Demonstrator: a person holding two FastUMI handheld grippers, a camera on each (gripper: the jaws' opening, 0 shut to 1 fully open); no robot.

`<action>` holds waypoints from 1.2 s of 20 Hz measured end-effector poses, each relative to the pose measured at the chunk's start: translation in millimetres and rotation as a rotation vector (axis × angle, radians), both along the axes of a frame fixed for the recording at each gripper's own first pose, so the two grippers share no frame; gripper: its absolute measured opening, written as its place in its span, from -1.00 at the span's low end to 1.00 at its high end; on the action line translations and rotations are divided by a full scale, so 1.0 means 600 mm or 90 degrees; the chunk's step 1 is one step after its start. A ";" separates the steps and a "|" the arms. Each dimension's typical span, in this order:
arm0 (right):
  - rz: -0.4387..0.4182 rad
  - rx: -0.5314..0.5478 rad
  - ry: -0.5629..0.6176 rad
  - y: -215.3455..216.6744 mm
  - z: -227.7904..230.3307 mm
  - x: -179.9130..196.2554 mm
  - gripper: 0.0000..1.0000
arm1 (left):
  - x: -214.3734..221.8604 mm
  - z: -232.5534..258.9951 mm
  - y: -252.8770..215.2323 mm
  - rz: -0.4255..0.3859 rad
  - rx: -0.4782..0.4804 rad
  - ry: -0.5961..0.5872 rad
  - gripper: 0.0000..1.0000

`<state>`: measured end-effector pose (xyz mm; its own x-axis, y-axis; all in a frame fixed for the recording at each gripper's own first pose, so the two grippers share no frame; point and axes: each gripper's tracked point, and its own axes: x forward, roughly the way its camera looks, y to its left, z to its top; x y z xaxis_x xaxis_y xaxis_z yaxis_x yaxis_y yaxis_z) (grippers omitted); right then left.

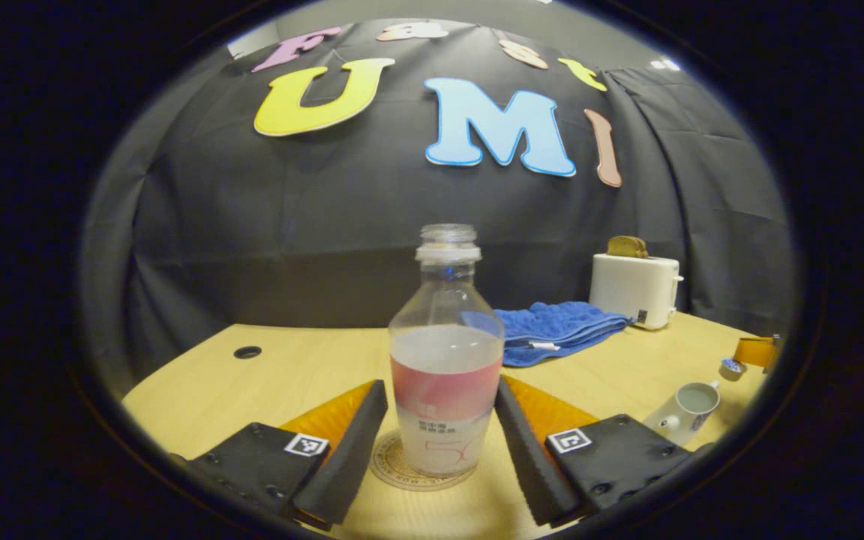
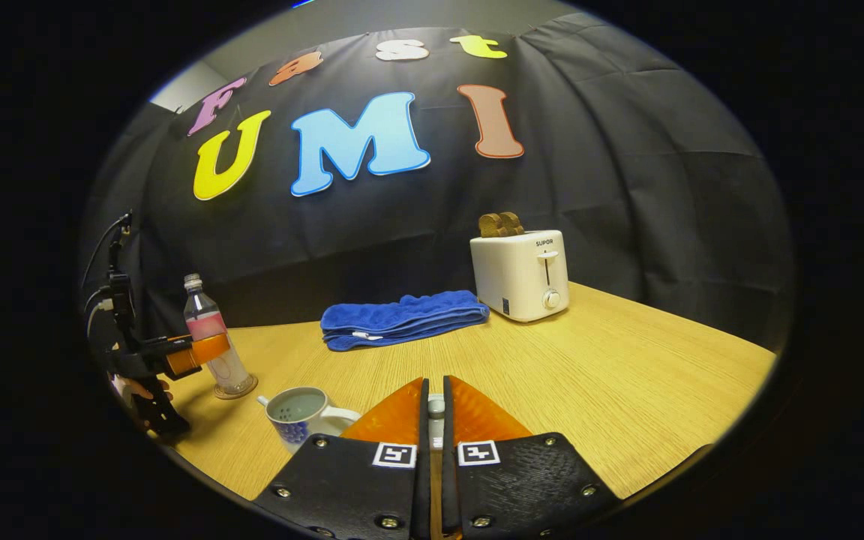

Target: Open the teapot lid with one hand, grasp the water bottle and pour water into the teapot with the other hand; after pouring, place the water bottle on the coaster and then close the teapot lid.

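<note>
Bottle (image 1: 445,352), uncapped and part full, stands upright on the round coaster (image 1: 391,466) between the spread fingers of the left gripper (image 1: 441,431), neither touching it, while the lidless teapot (image 2: 303,415) sits on the table (image 2: 627,375) beside the right gripper (image 2: 436,409), pinched tight on the small lid (image 2: 436,406).

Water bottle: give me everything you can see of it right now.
The water bottle is clear plastic, uncapped, with a threaded neck and a pink-and-white label band, roughly half full. It stands upright on the round coaster on the wooden table. The left tool is open, fingers on either side of it, not pressing.
</note>
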<state>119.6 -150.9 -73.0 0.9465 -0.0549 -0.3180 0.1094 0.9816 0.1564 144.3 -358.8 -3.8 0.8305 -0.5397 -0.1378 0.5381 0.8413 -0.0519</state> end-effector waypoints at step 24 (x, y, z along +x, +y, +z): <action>0.005 -0.054 -0.035 0.024 0.039 0.020 -0.88 | -0.072 0.010 0.053 -0.013 -0.015 0.016 1.00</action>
<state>131.3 -136.5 -49.5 0.9629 -0.0722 -0.2601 0.0955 0.9923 0.0783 100.9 -327.1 2.5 0.8161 -0.5595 -0.1448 0.5531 0.8287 -0.0856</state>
